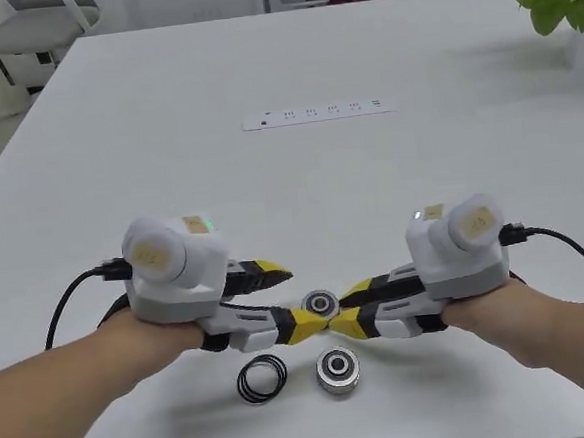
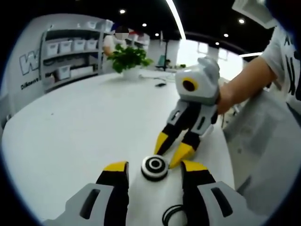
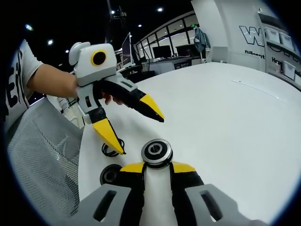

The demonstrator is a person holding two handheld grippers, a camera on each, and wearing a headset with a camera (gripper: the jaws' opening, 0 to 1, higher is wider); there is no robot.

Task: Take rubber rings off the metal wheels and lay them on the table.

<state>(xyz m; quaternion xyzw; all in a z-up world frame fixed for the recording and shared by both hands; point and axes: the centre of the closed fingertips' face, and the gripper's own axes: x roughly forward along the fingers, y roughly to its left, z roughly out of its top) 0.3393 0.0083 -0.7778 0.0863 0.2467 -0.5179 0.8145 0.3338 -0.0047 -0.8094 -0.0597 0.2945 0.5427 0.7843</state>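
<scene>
One wheel (image 1: 320,302) lies between wide left claw (image 2: 155,166) and narrow right claw (image 3: 157,167) tips.

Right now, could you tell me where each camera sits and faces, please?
Head view: on the person's headset, looking down at the white table; both forearms, left hand-held gripper and right hand-held gripper show.
Left gripper view: on the left hand-held gripper, looking along its jaws at the right one and that arm.
Right gripper view: on the right hand-held gripper, over its jaws, facing the left one.
Shared: all see the small silver metal wheel between the tips.
</scene>
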